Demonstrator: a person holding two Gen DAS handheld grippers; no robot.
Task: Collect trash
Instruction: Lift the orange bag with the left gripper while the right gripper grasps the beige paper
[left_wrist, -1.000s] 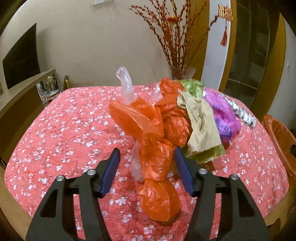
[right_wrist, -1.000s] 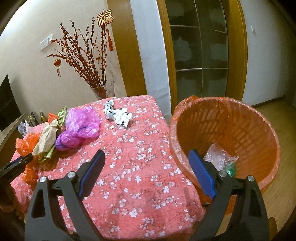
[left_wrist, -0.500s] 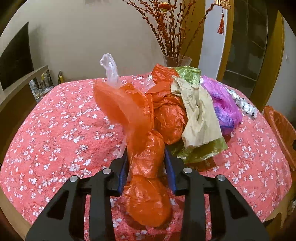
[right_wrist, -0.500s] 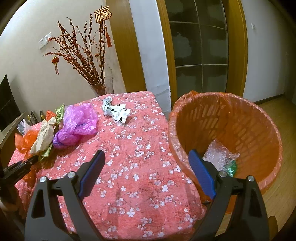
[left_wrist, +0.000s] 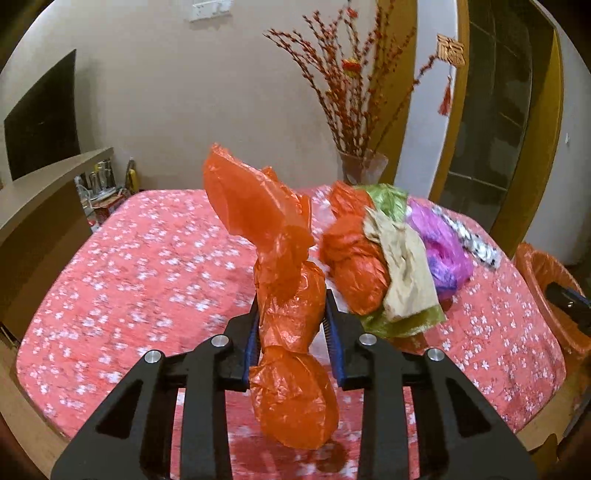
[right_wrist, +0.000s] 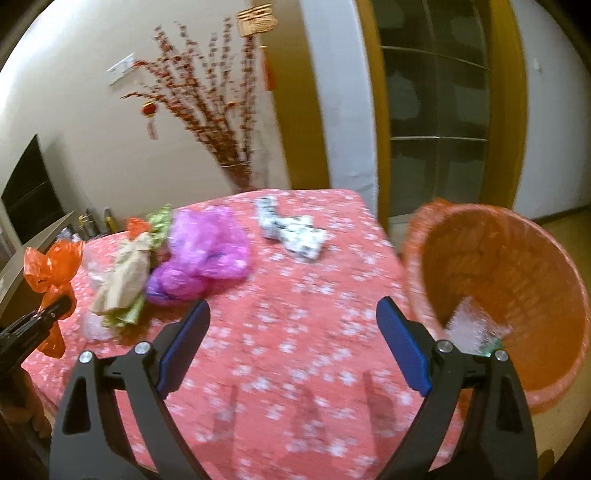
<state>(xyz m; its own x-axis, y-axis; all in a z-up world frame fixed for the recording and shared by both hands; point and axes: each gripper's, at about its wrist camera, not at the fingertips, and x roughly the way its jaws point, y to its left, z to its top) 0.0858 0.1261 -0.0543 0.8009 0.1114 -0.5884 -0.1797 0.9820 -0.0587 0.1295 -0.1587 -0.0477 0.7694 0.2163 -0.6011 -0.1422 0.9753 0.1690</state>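
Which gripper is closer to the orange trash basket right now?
Right. The right gripper hangs open over the table edge beside the orange trash basket; the left gripper holds the orange bag across the table.

Left tongs (left_wrist: 291, 328) clamped tight; right tongs (right_wrist: 293, 349) spread wide, level.

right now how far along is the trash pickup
Barely started. Done: the orange bin beside the table holds only some clear plastic. In hand: the left gripper is shut on an orange bag, lifted off the cloth. The right gripper is open and empty. Left on the table: another orange bag, beige wrapper, green wrapper, purple bag, spotted paper.
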